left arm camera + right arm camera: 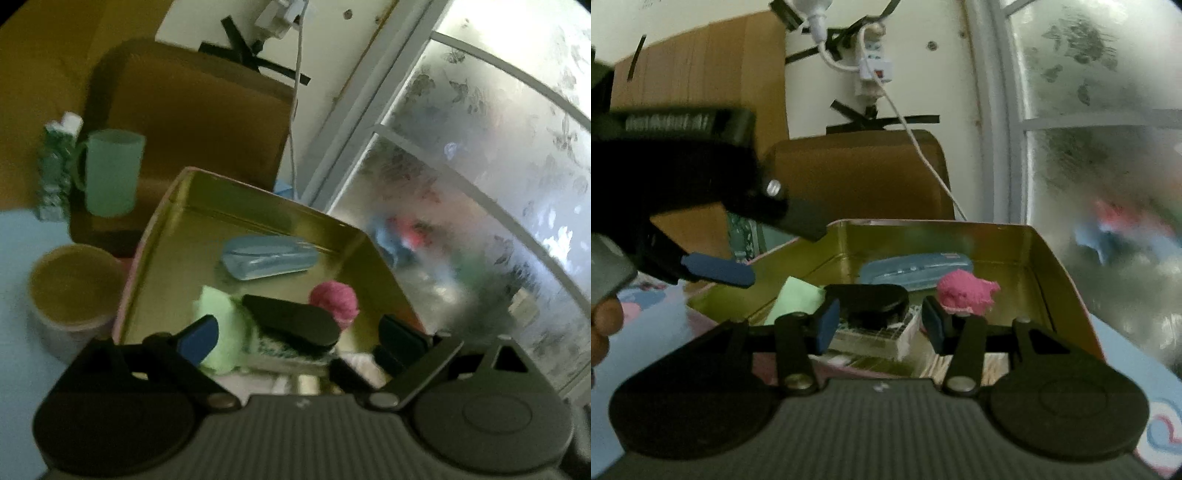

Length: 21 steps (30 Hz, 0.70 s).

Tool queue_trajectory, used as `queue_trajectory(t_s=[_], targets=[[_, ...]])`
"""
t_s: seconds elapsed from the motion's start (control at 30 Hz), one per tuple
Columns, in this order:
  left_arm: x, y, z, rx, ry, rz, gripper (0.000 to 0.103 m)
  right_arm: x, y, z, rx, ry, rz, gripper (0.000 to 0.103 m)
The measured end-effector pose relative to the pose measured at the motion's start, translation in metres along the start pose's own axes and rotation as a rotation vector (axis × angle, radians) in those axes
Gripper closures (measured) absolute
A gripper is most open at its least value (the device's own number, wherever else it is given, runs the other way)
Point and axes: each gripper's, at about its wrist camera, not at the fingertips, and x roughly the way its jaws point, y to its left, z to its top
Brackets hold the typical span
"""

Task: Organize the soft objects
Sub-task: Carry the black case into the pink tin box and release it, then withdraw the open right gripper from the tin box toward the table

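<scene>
Ball [335,302] in tin [192,188] (right side)

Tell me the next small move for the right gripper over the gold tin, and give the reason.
Probably ease the right gripper forward onto the black oval piece and close. Its jaws stand part open with nothing between them, and that piece lies just ahead in the gold tin, beside the pink knitted ball. The left gripper is open too.

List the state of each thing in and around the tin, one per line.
Gold tin: open, no lid on.
Pink knitted toy: inside the tin.
Light green cloth: inside the tin.
Blue plastic case: closed, lying flat in the tin.
Green mug: upright.
Left gripper: open, empty.
Right gripper: open, empty.
</scene>
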Motion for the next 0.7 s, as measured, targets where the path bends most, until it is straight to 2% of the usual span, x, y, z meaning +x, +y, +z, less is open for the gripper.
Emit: queue_trajectory(t_s=[0.13, 0.43, 0.6, 0.7], targets=[[-0.021, -0.006, -0.010, 0.070, -0.041, 0.069, 0.003, -0.017, -0.005, -0.001, 0.052, -0.001, 0.015, 0.051], [-0.056, -0.006, -0.031, 0.135, -0.065, 0.198, 0.002, -0.029, 0.005, 0.001, 0.107, 0.039, 0.065, 0.051], [-0.072, 0.001, -0.042, 0.145, -0.069, 0.248, 0.002, -0.018, 0.012, 0.012, 0.094, 0.084, 0.102, 0.059], [-0.080, 0.006, -0.045, 0.136, -0.071, 0.264, 0.002, 0.000, 0.008, 0.022, 0.099, 0.150, 0.118, 0.059]])
